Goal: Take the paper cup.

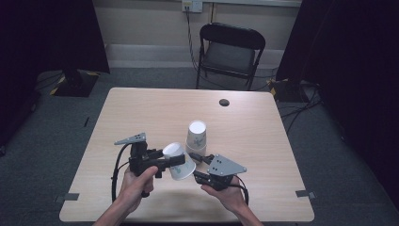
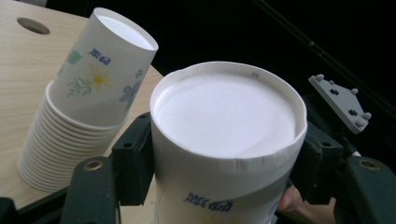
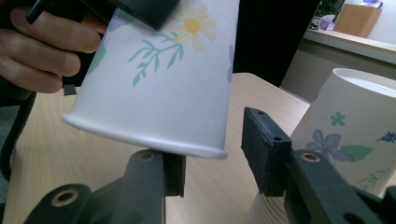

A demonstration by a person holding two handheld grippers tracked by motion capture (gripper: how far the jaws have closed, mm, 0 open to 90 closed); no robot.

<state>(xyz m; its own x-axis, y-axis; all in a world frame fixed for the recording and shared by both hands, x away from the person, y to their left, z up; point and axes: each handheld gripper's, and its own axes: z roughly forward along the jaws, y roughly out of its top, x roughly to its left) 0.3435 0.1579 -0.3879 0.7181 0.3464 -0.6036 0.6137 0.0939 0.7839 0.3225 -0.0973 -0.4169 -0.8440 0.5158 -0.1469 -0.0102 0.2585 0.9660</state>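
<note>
One cup (image 1: 178,160) is already off the stack (image 1: 196,136) and hangs in the air at the near middle of the table (image 1: 141,108), just near-left of the stack. The left gripper (image 1: 176,162) clamps it by the sides, a pad pressed on either wall close to the base. The cup lies tilted: its long axis runs roughly from far-left to near-right, with the closed base toward the far left and raised, and the open mouth down and toward the right gripper (image 1: 203,165). In the left gripper view the base (image 2: 224,114) faces the camera; in the right gripper view the rolled rim (image 3: 144,135) hangs low.

The right gripper's jaws stand apart, just under the rim. One pad (image 3: 175,173) sits right below the lip and the other pad (image 3: 266,149) is clear of the wall, so nothing is held there yet.

What seems left is for the right gripper to take hold of the cup, and then for the cup to be set down somewhere. The stack stands mouth down, just beyond, untouched.
</note>
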